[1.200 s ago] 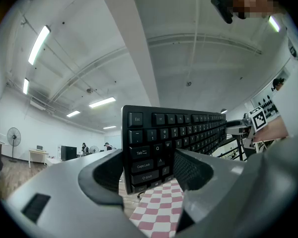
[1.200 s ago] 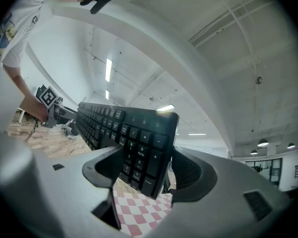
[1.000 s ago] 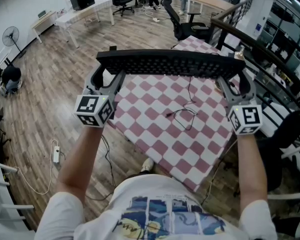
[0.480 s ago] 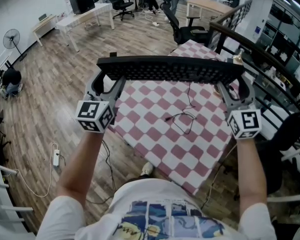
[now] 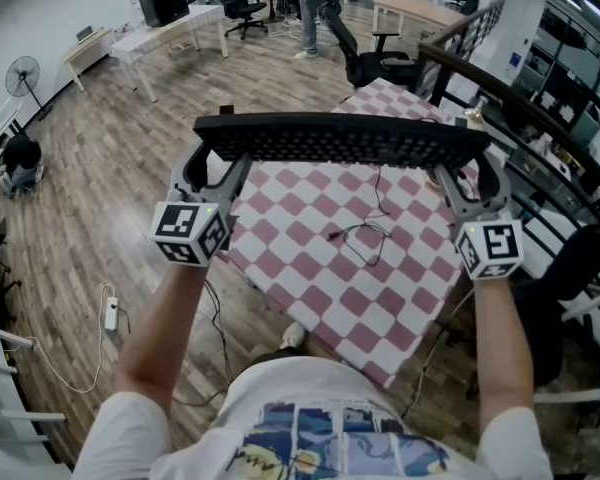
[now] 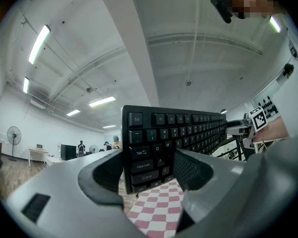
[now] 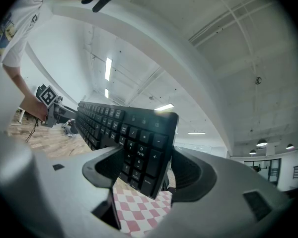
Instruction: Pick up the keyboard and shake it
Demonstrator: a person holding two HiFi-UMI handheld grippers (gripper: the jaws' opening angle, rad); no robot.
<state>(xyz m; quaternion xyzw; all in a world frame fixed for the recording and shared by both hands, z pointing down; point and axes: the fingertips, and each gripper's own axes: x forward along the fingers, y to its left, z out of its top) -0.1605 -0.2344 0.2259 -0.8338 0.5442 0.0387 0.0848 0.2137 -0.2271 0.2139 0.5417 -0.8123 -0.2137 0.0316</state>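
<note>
The keyboard (image 5: 340, 138) is off the worktop (image 5: 310, 268) and hangs in the air above its checked cloth, long axis running side to side in front of the person. The keys are turned toward the person.

The left claw (image 5: 212, 163) is clamped on the keyboard's left end. Its own view shows the two jaws pressed on either side of the Tab and Caps Lock rows. The right claw (image 5: 467, 173) is clamped on the right end, its jaws closed across the number pad. Both claws point slightly upward, and the keyboard sits roughly level between them.

A thin black cable (image 5: 365, 233) lies coiled on the cloth below (it appears to run up to the keyboard, though the join is too small to confirm).

Task status, as judged from this position:
- Pick-up: complete. The keyboard touches nothing but the two claws.
- Shake: not confirmed. No blur or tilt shows motion, so this step appears to remain.
</note>
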